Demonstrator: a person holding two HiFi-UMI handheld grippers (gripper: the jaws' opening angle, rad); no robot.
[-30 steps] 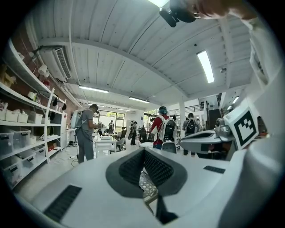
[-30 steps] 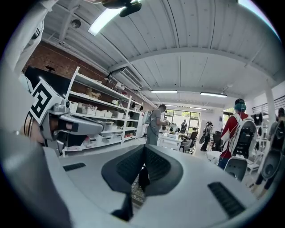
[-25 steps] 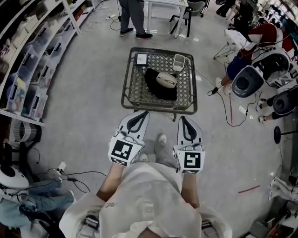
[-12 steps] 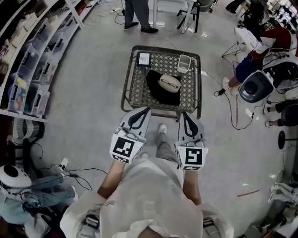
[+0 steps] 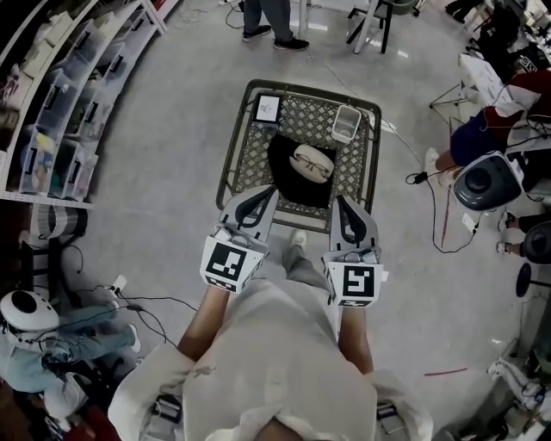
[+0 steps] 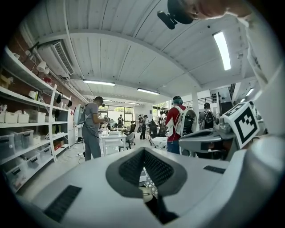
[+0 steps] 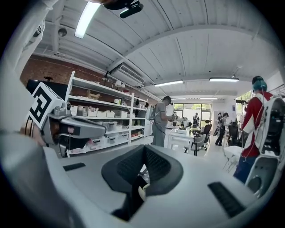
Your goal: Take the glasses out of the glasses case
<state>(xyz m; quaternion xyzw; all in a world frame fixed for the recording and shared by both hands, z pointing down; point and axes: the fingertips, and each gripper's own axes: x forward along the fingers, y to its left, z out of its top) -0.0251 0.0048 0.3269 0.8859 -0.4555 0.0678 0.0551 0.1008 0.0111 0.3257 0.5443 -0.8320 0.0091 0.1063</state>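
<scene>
An open beige glasses case (image 5: 312, 162) with dark-rimmed glasses lying in it rests on a black cloth (image 5: 287, 179) on a small mesh-topped table (image 5: 234, 153). My left gripper (image 5: 269, 191) is shut and empty, its tip over the table's near edge, just left of the cloth. My right gripper (image 5: 338, 200) is also shut and empty, its tip at the near edge, right of the cloth. Neither touches the case. In the left gripper view the jaws (image 6: 143, 150) meet at the tip. The right gripper view shows its jaws (image 7: 144, 147) closed the same way.
A white card (image 5: 268, 108) and a small clear box (image 5: 347, 123) lie at the table's far end. Storage shelves (image 5: 52, 103) line the left. A seated person (image 5: 491, 129) and cables (image 5: 435, 215) are on the right. Someone stands beyond the table (image 5: 275, 17).
The person has stepped toward the table. Both grippers moved forward from short of it to its near edge and stayed shut. The case has not moved.
</scene>
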